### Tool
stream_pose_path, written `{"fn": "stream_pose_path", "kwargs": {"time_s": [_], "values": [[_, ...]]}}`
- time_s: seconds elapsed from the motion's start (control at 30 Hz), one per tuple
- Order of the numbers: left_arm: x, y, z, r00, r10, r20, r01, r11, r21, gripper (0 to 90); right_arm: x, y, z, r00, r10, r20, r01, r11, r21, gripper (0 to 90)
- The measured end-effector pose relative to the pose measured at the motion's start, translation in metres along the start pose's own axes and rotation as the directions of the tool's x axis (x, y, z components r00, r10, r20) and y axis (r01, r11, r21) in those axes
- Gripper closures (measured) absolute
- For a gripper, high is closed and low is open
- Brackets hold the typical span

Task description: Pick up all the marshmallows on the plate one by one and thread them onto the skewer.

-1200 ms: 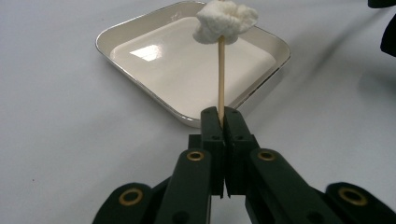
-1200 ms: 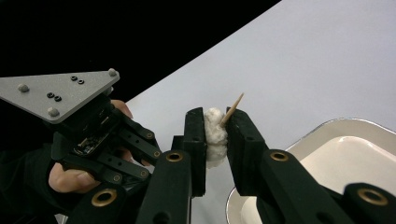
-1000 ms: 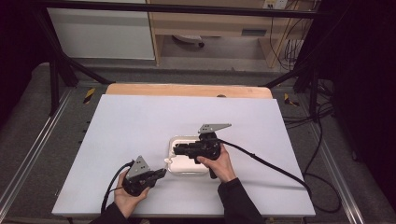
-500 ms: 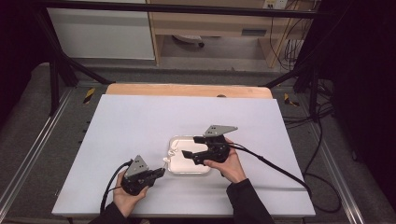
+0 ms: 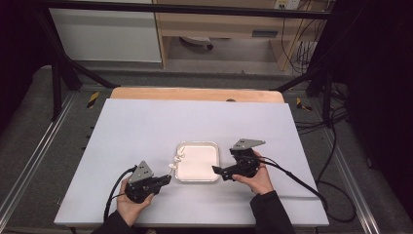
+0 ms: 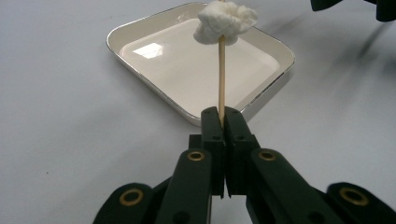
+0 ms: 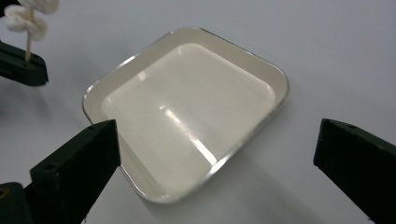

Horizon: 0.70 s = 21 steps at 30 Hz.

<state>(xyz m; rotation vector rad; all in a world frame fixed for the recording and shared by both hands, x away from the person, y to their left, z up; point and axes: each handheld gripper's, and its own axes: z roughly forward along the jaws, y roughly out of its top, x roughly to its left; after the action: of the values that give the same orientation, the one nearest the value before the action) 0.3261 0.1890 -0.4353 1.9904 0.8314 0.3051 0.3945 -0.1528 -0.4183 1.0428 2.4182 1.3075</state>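
High view, left gripper (image 5: pixel 167 179): lay low near the table's front edge, left of the tray, jaws pointing right toward it.
Left jaws: pressed together on the lower end of a skewer (image 6: pixel 221 74), seen in the left gripper view.
Skewer: rose from the jaws toward the tray's near-left corner, with a white marshmallow (image 6: pixel 225 21) threaded on its upper part; in the right gripper view the skewer (image 7: pixel 28 44) carried puffy white pieces (image 7: pixel 29 18) stacked along it.
Left hand (image 5: pixel 130 204): wrapped the gripper body from below, forearm entering from the bottom edge, cable looping out to the left.
Right gripper (image 5: pixel 217 170): sat just right of the tray, jaws pointing left at its right rim.
Right jaws: had just been opening and stood wide apart, nothing between them; the right gripper view looked past them onto the tray.
Right hand (image 5: pixel 255 178): gripped the body from behind, dark sleeve coming up from the bottom edge, cable trailing off right.
Tray (image 5: pixel 214 146): white, square with rounded corners, flat on the table (image 5: pixel 146 122) between the two grippers, its floor bare.
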Motion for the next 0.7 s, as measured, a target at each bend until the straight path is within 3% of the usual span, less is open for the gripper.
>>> {"fn": "stream_pose_path", "kwargs": {"time_s": [0.17, 0.4, 0.7], "values": [[0.001, 0.003, 0.000, 1.0000, -0.008, 0.006, 0.008, 0.9998, 0.018, 88.4, -0.011, -0.016, -0.012, 0.9989, 0.013, 0.046, -0.014, 1.000, 0.024, 0.6], [0.004, 0.008, 0.000, 1.0000, 0.000, 0.008, 0.000, 0.9989, 0.046, 88.4, -0.029, -0.037, -0.030, 0.9980, 0.005, 0.063, -0.006, 1.000, 0.019, 0.6], [0.005, 0.023, -0.002, 0.9999, 0.011, 0.005, -0.011, 0.9982, 0.060, 88.3, -0.042, -0.057, -0.046, 0.9956, 0.017, 0.092, -0.020, 0.999, 0.030, 0.9]]}}
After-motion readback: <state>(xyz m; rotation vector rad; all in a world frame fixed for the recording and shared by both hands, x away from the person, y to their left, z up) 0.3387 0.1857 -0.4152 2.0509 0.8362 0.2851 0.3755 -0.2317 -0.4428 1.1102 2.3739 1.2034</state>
